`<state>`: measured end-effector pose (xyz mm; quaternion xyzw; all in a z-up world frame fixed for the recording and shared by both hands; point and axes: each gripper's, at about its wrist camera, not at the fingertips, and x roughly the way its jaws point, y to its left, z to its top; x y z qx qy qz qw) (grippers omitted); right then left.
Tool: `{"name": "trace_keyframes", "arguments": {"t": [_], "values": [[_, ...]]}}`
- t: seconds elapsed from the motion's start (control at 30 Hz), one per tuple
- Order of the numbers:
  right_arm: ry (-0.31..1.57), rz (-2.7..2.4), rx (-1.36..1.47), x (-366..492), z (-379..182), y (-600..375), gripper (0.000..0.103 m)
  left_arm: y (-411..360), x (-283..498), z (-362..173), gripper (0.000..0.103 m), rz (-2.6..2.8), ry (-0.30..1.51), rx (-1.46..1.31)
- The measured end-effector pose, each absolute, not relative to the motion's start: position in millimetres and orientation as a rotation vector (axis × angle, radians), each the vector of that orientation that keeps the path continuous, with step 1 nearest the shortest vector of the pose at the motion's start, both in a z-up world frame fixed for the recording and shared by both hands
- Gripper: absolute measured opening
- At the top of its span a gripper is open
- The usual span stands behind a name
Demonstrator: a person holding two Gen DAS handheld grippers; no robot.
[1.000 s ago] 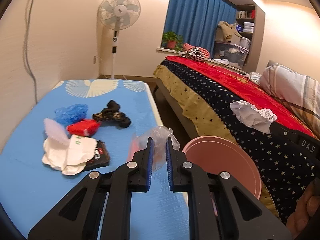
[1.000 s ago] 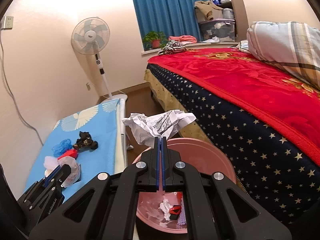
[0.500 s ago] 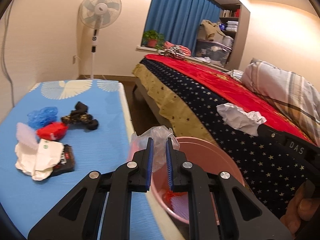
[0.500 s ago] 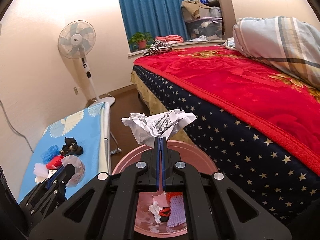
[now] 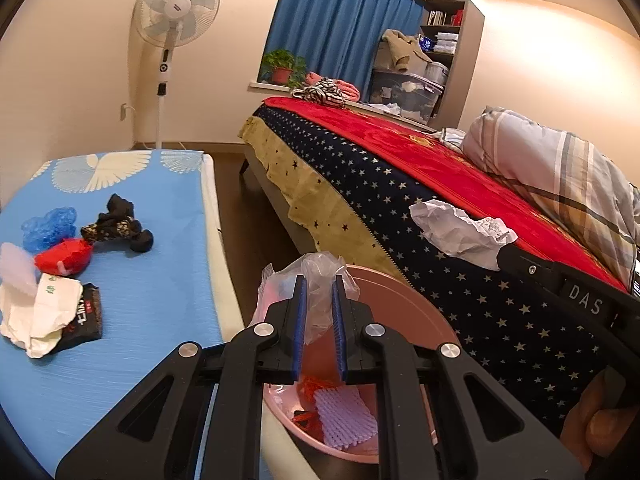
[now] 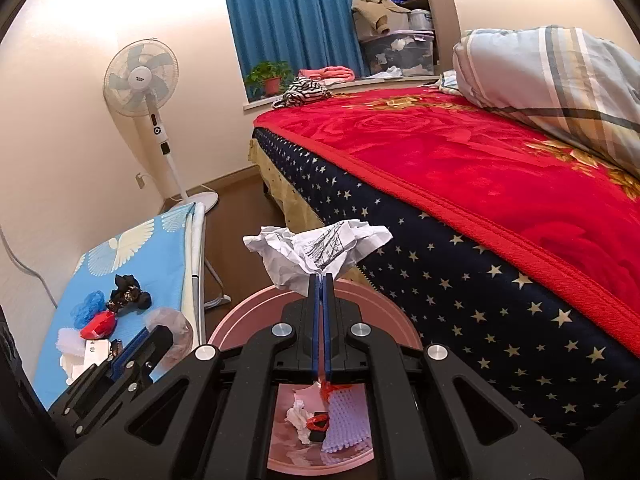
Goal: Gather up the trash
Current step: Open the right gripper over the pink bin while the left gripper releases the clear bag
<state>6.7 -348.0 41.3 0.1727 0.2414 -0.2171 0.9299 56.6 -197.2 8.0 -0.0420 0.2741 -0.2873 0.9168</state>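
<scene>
Since a second ago both grippers have swung off the blue table [image 5: 132, 248] to above the pink bin [image 5: 404, 308], so both loads look ready to drop. The left gripper [image 5: 318, 292] is clamped on a clear plastic bag [image 5: 320, 272], thin and crinkled, at the bin's 9 o'clock rim. The right gripper [image 6: 322, 284] pinches a crumpled paper [image 6: 316, 246], white with printed lines, over the bin's middle. More trash remains on the table at 9 o'clock.
</scene>
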Motion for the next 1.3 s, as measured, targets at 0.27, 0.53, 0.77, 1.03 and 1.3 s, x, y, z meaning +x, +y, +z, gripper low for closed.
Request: {"name": "trace_keyframes", "arguments": {"t": [0.27, 0.53, 0.77, 1.03, 1.3], "values": [[0.491, -0.452, 0.357, 4.2, 42.2, -350.0, 0.001, -202.1, 55.1, 8.8, 0.012, -0.616, 0.569, -0.089], [0.502, -0.443, 0.392, 2.3, 40.9, -353.2, 0.007, -204.1, 56.4, 6.8, 0.028, -0.652, 0.602, -0.094], [0.494, -0.444, 0.388, -0.5, 42.7, -347.4, 0.046, -190.8, 53.6, 11.2, 0.035, -0.616, 0.584, -0.097], [0.498, -0.404, 0.366, -0.5, 45.0, -331.9, 0.046, -169.4, 48.6, 22.3, 0.035, -0.576, 0.564, -0.102], [0.478, -0.338, 0.279, 0.9, 54.4, -299.3, 0.084, -138.2, 45.1, 32.3, 0.035, -0.523, 0.539, -0.125]]}}
